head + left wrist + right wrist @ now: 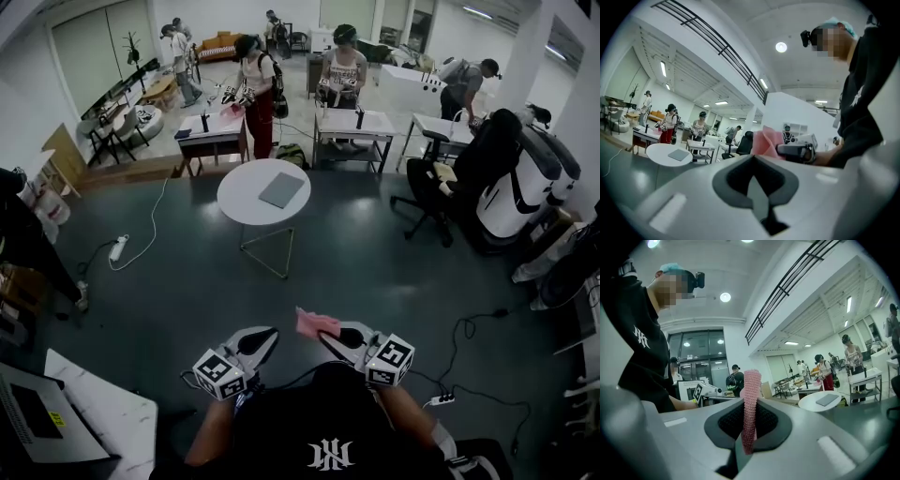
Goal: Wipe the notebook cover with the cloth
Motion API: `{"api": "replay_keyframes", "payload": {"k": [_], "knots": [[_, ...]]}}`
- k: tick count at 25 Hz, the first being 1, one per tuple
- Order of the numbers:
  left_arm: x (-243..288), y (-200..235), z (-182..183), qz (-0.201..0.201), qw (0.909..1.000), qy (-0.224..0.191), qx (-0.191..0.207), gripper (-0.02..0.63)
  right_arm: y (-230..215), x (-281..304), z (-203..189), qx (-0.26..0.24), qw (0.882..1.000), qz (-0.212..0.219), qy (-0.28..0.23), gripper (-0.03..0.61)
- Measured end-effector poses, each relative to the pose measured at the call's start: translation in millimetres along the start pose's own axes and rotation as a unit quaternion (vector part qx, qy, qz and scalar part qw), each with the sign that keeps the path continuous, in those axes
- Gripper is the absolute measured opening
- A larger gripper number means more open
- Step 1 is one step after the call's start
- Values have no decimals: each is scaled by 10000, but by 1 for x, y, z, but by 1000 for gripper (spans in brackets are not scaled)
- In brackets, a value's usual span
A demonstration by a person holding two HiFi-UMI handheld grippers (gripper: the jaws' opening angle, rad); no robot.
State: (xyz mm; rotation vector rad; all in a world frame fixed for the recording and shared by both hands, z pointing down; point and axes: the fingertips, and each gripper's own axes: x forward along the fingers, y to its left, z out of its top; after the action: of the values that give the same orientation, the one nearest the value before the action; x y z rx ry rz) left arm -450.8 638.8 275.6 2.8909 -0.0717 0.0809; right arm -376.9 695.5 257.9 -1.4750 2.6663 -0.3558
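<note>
Close in, grips the pink cloth (pixel 751 404) upright between the shut jaws of the right gripper (pixel 325 332), with the left gripper (pixel 270 332) just beside it, jaws together on nothing. Further out, shows the grey notebook (pixel 282 189) lying flat on the round white table (pixel 239 202), well apart from both grippers across the dark floor (pixel 356 262)

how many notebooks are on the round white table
1: a grey notebook lies flat on the round white table, a little right of its middle. The whole tabletop shows, so none is hidden there.
</note>
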Motion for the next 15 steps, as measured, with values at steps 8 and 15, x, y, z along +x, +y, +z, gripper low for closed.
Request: {"api": "replay_keyframes", "payload": {"k": [8, 15], "knots": [[13, 18, 4, 85, 9999, 52, -104, 3, -28, 10, 15, 121, 9997, 24, -187, 11], [44, 56, 9, 252, 9994, 232, -107, 3, -80, 34, 22, 181, 9992, 256, -253, 11]]}}
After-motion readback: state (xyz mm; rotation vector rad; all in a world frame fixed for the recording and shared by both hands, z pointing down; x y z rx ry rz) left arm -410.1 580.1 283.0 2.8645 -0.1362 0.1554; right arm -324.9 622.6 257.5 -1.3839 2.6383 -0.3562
